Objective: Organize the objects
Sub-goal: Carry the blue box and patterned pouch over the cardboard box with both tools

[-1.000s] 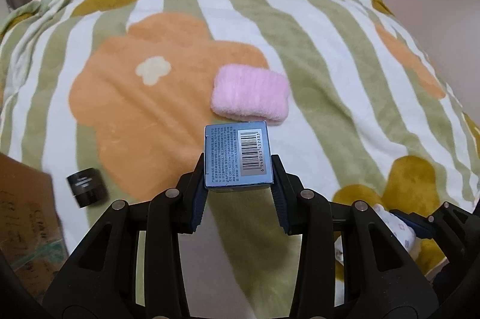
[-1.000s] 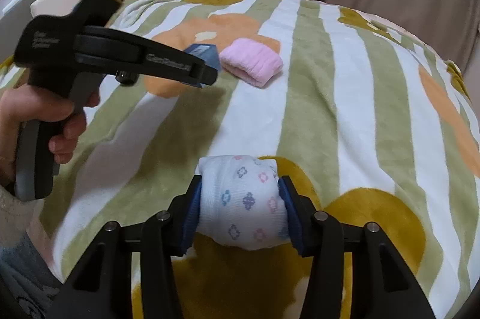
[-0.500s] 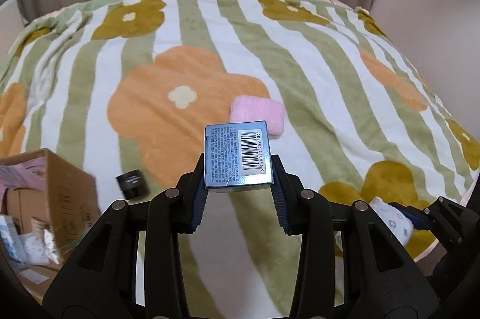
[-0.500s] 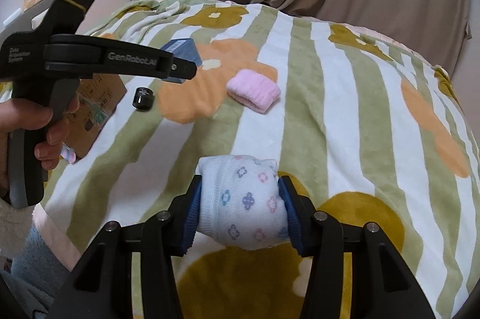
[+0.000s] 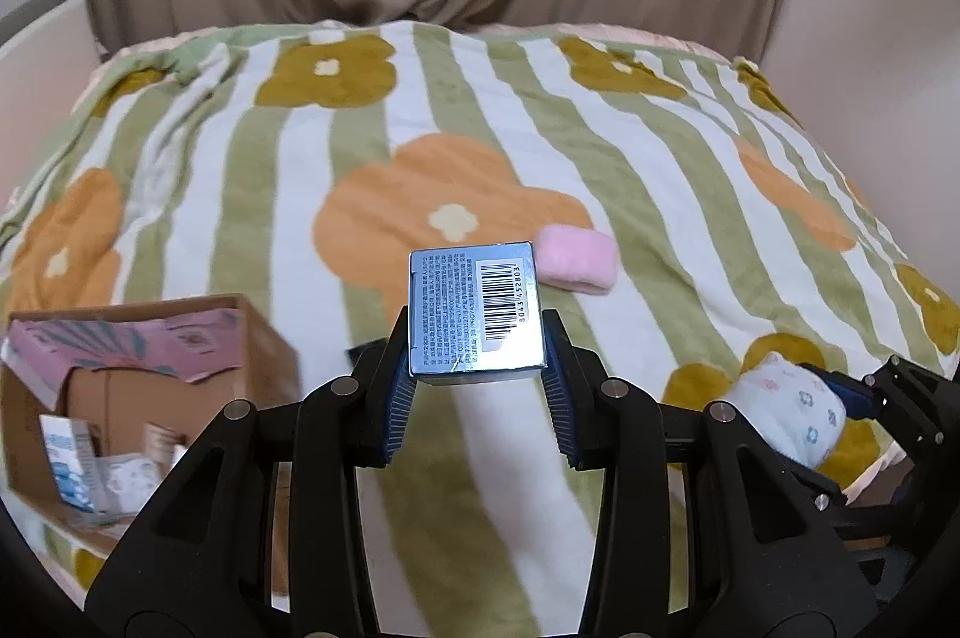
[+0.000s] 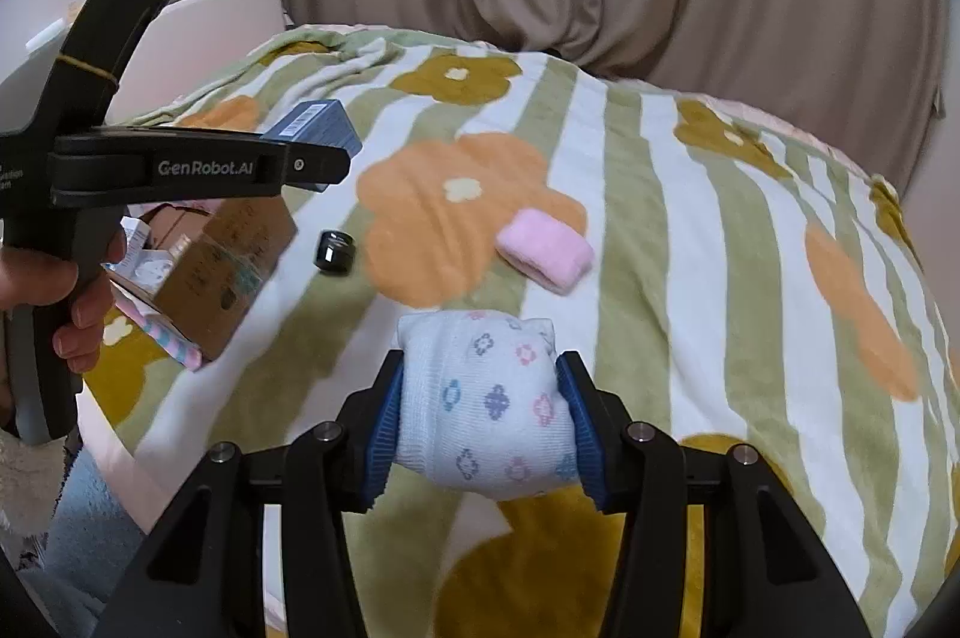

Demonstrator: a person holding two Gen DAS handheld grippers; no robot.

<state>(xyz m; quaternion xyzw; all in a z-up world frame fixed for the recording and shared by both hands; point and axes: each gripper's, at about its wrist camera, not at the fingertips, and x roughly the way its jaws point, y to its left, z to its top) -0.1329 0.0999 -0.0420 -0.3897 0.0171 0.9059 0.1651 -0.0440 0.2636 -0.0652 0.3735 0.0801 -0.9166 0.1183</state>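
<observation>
A blue box (image 5: 477,317) is pinched by the left gripper (image 5: 477,386), a sock (image 6: 486,398) by the right gripper (image 6: 483,413); carrying to the carton (image 5: 120,398) at near left seems underway, release next.

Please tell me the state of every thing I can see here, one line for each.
Left hand-held gripper: shut on blue box.
Blue box: held above blanket.
Right hand-held gripper: shut on rolled socks.
Rolled socks: held.
Pink roll: lying on blanket.
Cardboard box: open, partly filled.
Black cap: lying on blanket.
</observation>
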